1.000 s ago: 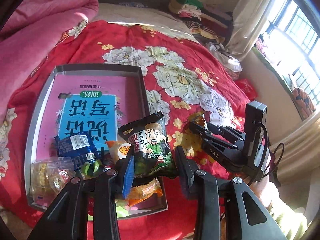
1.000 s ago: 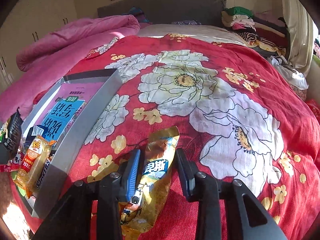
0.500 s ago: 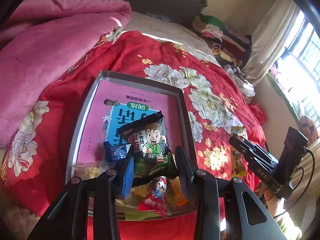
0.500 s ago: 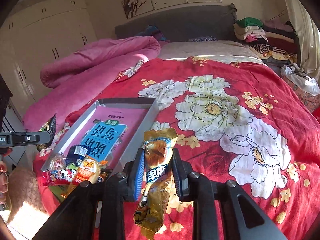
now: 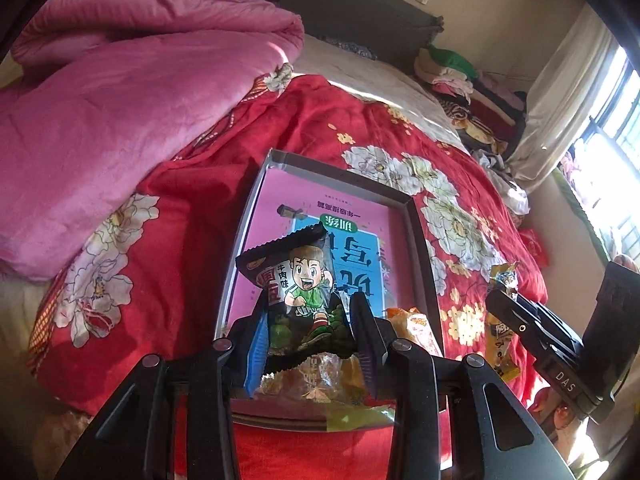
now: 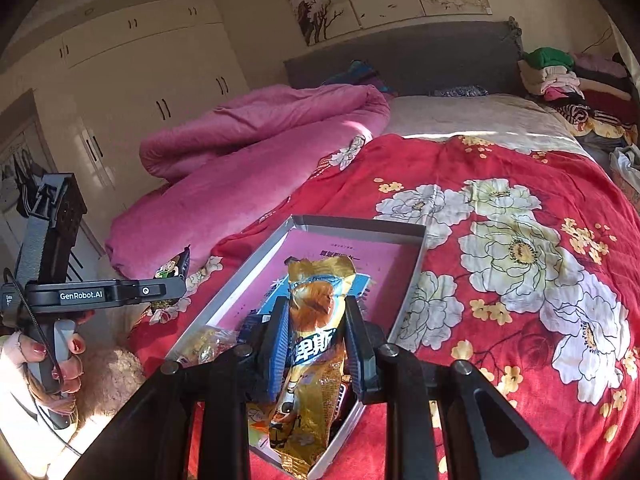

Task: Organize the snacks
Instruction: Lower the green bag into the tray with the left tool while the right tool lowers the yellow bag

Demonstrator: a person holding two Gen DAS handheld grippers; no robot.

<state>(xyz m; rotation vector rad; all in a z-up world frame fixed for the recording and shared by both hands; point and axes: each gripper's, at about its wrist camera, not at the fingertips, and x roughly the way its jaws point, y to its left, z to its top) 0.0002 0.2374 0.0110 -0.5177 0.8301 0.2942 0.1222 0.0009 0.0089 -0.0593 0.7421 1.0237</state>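
Both claws were closed on a snack and both hung above the near end of the shallow grey box (image 6: 248,276) that lay on the red flowered bedspread (image 6: 520,320). In the left wrist view the left gripper (image 5: 308,332) pinched a black packet with a cartoon boy (image 5: 298,280) between its blue pad and its dark pad; the packet stood up from the jaws, with its long axis pointing away from the camera toward the far edge of the box. In the right wrist view the right gripper (image 6: 316,340) was shut in the same way on a long golden packet (image 6: 316,320), whose long axis ran along the fingers, its top over the box floor and its lower end hanging over the near right corner. The floor of the box was covered by a pink and blue book (image 5: 360,232), and other snacks (image 5: 412,324) were already piled at the near edge. So the box lay directly below and ahead of each claw, not to the side. In my judgement the next move was a lowering and then an opening of the jaws. The golden packet seemed to be nearer to the near right corner, and the black packet nearer to the near edge, so it was hard to say which hand should release first.
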